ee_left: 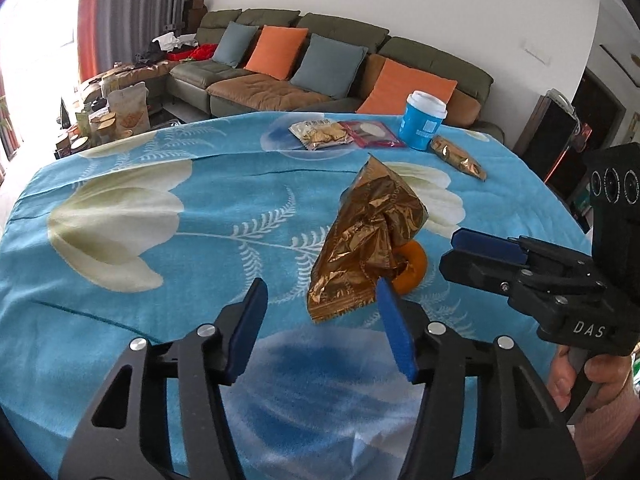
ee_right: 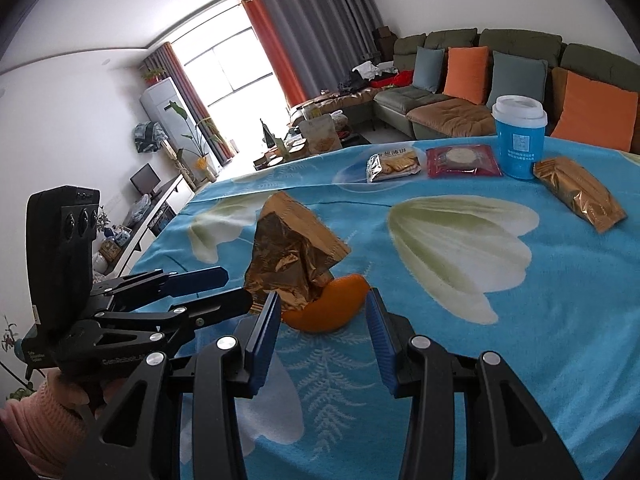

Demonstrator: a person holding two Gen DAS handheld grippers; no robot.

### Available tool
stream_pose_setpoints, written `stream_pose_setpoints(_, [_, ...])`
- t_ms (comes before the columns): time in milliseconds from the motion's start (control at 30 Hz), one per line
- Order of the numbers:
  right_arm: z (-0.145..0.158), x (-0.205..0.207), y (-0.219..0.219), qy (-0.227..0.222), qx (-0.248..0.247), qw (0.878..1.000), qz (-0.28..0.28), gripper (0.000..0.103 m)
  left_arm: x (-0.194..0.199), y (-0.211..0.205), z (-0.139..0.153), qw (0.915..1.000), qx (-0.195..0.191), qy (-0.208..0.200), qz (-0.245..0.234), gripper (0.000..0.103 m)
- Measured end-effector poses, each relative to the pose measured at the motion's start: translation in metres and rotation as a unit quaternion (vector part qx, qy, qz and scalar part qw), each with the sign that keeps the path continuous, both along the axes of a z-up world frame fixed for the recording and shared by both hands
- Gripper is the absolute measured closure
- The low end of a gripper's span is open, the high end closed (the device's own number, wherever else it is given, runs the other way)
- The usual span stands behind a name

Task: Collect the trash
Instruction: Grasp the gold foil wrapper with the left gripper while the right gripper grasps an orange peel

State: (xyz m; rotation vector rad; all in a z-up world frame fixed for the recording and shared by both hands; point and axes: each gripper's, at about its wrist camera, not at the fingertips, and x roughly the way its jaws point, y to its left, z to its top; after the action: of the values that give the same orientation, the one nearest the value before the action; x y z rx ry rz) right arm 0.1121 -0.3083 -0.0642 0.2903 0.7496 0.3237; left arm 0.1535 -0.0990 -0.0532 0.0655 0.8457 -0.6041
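A crumpled gold foil wrapper (ee_left: 368,240) lies on the blue flowered tablecloth (ee_left: 160,240), partly on top of an orange peel (ee_left: 412,268). It also shows in the right wrist view (ee_right: 292,252) with the peel (ee_right: 332,308) under its near end. My left gripper (ee_left: 320,320) is open, its fingers just short of the wrapper's near edge. My right gripper (ee_right: 324,320) is open, with the peel between its fingertips' far ends. The right gripper also shows in the left wrist view (ee_left: 480,252), to the right of the peel. The left gripper shows in the right wrist view (ee_right: 228,288), close to the wrapper's left side.
At the table's far side lie a biscuit packet (ee_right: 394,164), a red packet (ee_right: 462,162), a blue cup with white lid (ee_right: 518,140) and a second gold packet (ee_right: 578,194). A green and brown sofa (ee_left: 320,80) with cushions stands behind the table.
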Motion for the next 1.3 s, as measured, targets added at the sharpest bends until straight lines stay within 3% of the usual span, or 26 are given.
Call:
stream_pose_setpoints(300, [-0.006,0.004,-0.003,0.01,0.002,1.0,0.0,0.061,0.004,-0.006,-0.003,0.9999,0.009,0.005,-0.006,0.057])
stream_pose_setpoints(367, [-0.005,0.004,-0.003,0.013,0.001,1.0,0.001,0.061,0.006,-0.006,-0.003,0.9999,0.008,0.009,-0.012,0.062])
stream_pose_setpoints(500, [-0.007,0.007,-0.002,0.021,-0.002,1.0,0.002,0.061,0.013,-0.008,-0.008,0.9995,0.002,0.027,-0.018,0.084])
stream_pose_setpoints(567, [-0.008,0.01,-0.003,0.027,-0.003,1.0,0.003,0.061,0.015,-0.007,-0.009,0.9993,-0.001,0.031,-0.019,0.086])
stream_pose_setpoints(633, [-0.009,0.012,-0.002,0.034,-0.003,0.999,0.004,0.06,0.015,-0.006,-0.009,0.9992,-0.007,0.033,-0.023,0.096])
stream_pose_setpoints(967, [-0.016,0.023,0.002,0.058,-0.004,0.998,0.007,0.058,0.002,0.017,0.004,0.9993,-0.034,0.017,-0.001,0.101])
stream_pose_setpoints(1300, [-0.016,0.024,0.004,0.064,0.006,0.998,0.003,0.072,-0.017,0.074,0.008,0.9974,-0.049,0.01,0.05,0.101])
